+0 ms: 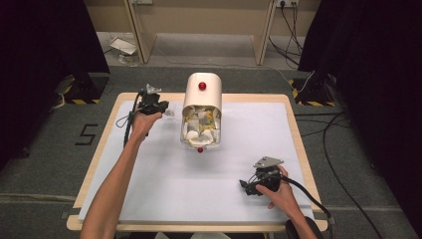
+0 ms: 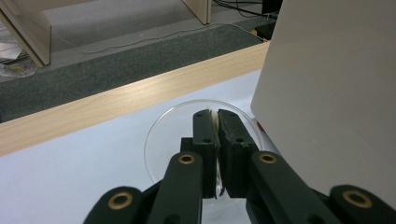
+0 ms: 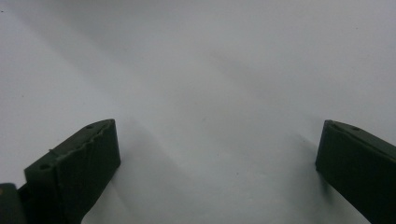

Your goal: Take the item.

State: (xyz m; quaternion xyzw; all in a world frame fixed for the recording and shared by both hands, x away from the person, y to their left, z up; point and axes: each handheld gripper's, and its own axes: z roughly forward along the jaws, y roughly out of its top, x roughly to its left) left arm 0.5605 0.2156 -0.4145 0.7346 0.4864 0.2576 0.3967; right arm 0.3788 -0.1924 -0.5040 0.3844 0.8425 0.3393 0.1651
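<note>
The left gripper (image 2: 217, 116) is closed on the rim of a clear lid (image 2: 161, 140), in the upper left of the high view, just beside the white bin (image 1: 201, 107). The right gripper (image 3: 217, 154) is wide open, holding nothing, at the lower right.

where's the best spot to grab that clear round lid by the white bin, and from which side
Take the clear lid by its thin rim, from the side facing away from the white bin. It is a flat, shallow disc, so only the edge fits between the jaws, and the bin's wall crowds the other side. The left gripper is shut on that rim near the table's far edge.
</note>
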